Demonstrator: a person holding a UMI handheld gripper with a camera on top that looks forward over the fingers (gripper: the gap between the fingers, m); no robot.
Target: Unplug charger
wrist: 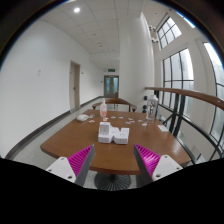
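Note:
A white power strip [120, 135] lies on the round brown wooden table [75, 145], with a white charger [104, 130] plugged in upright at its left end. My gripper [114, 160] is held before the table's near edge, well short of the charger. Its two fingers with magenta pads [80, 160] stand wide apart and hold nothing. The charger and strip lie beyond the fingers, roughly centred between them.
A bottle [103, 108] and small items [83, 118] sit on the table's far side, with chairs [119, 102] behind. A curved wooden railing [190, 100] and large windows [185, 75] are to the right; a corridor with a door [111, 86] runs beyond.

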